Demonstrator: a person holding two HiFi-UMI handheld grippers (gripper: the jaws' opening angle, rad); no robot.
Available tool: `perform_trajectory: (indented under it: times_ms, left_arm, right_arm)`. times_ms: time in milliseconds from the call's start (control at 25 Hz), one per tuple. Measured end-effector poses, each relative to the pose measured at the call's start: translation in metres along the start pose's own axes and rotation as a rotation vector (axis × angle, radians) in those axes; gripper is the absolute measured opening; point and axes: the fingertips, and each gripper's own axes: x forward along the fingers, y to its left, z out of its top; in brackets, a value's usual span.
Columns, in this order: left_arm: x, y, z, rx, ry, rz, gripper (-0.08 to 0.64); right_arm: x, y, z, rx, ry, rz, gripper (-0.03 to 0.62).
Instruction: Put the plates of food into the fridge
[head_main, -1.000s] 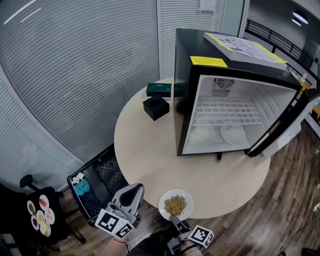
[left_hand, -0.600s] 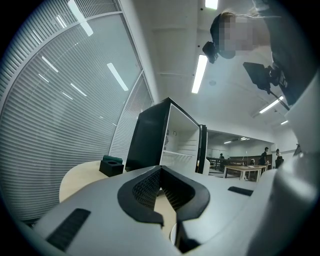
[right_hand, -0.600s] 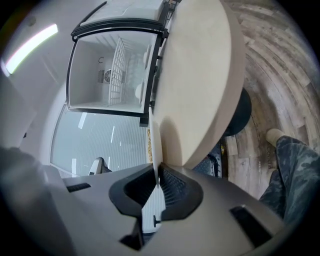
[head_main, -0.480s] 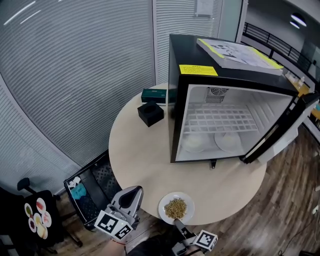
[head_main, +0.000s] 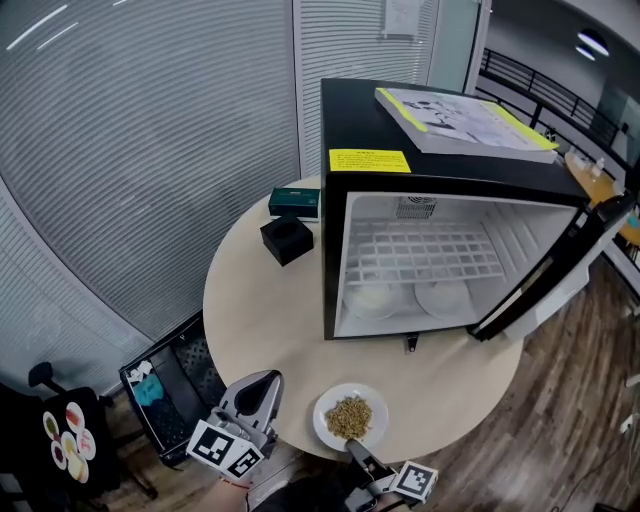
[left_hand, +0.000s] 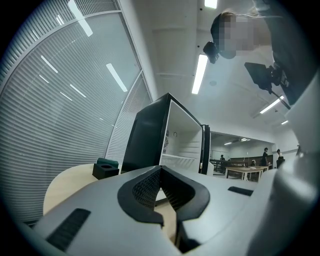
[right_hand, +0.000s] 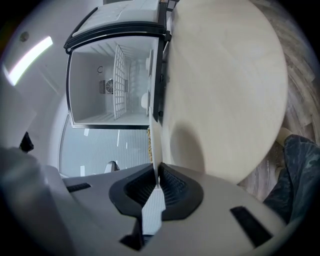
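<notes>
A white plate of brown grain (head_main: 349, 416) sits on the round table (head_main: 260, 310) near its front edge. My right gripper (head_main: 356, 451) is shut on the plate's near rim; in the right gripper view the rim (right_hand: 154, 145) stands edge-on between the pads of my right gripper (right_hand: 157, 176). The black fridge (head_main: 420, 190) stands open behind it, with two white plates (head_main: 408, 298) on its floor. My left gripper (head_main: 262, 386) hangs left of the plate, off the table's edge. In its own view the left gripper (left_hand: 160, 172) is shut on nothing.
The fridge door (head_main: 545, 270) swings out to the right. A wire shelf (head_main: 425, 252) spans the fridge above the plates. A black box (head_main: 287, 240) and a green box (head_main: 294, 202) lie left of the fridge. A book (head_main: 460, 118) rests on top. A black crate (head_main: 165, 385) stands on the floor.
The head view has shifted, so the fridge and table sit further left. My right gripper stays at the plate's near rim. The left gripper has hardly moved.
</notes>
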Motion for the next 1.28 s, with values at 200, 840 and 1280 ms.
perform_trajectory:
  times_ms: [200,840,1280]
  left_arm:
    - [0.018,-0.003,0.007,0.004,-0.016,0.000,0.006]
    - [0.069,0.006,0.026,0.016,-0.067,0.052,0.006]
    - [0.106,0.019,0.037,0.021,-0.115,0.141,0.006]
  right_arm:
    - [0.000,0.017,0.017,0.011,0.011,0.015,0.023]
    - [0.003,0.070,0.067,0.002,0.061,0.032,0.023]
    - [0.015,0.119,0.104,-0.040,0.136,0.075,0.023]
